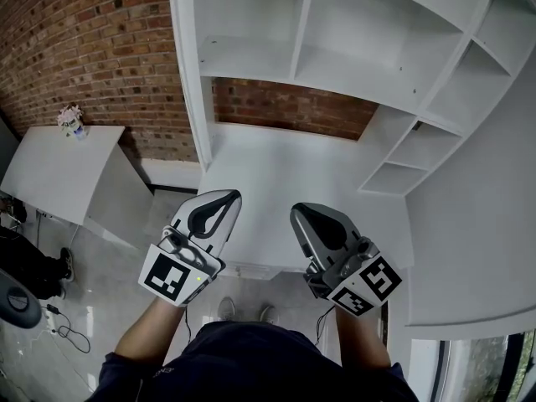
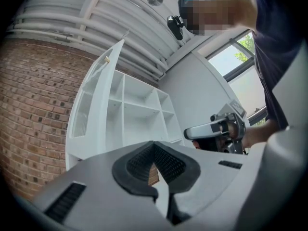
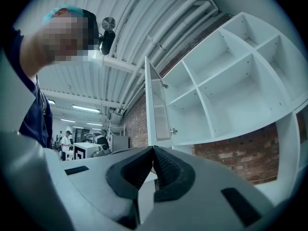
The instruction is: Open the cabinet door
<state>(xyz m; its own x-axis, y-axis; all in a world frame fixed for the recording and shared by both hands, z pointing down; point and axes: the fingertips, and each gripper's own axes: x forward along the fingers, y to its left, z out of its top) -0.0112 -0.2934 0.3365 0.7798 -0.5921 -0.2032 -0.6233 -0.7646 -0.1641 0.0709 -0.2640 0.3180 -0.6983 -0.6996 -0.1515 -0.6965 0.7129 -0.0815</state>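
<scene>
The white cabinet (image 1: 352,48) of open shelves stands above a white desk top (image 1: 276,182). Its door (image 1: 188,65) is swung out at the left and shows edge-on in the head view. In the left gripper view the door (image 2: 103,95) stands open beside the shelves, and the right gripper view shows the door (image 3: 156,105) with its hinge. My left gripper (image 1: 219,201) and right gripper (image 1: 306,216) hang side by side over the desk's near edge, below the door and apart from it. Both are shut, with nothing between the left gripper's (image 2: 154,147) pads or the right gripper's (image 3: 153,150) pads.
A brick wall (image 1: 92,40) runs behind the cabinet. A white table (image 1: 59,170) at the left carries a small flower pot (image 1: 71,122). Cables and a dark chair base (image 1: 17,304) lie on the floor at the lower left. A tall white panel (image 1: 477,224) closes the right side.
</scene>
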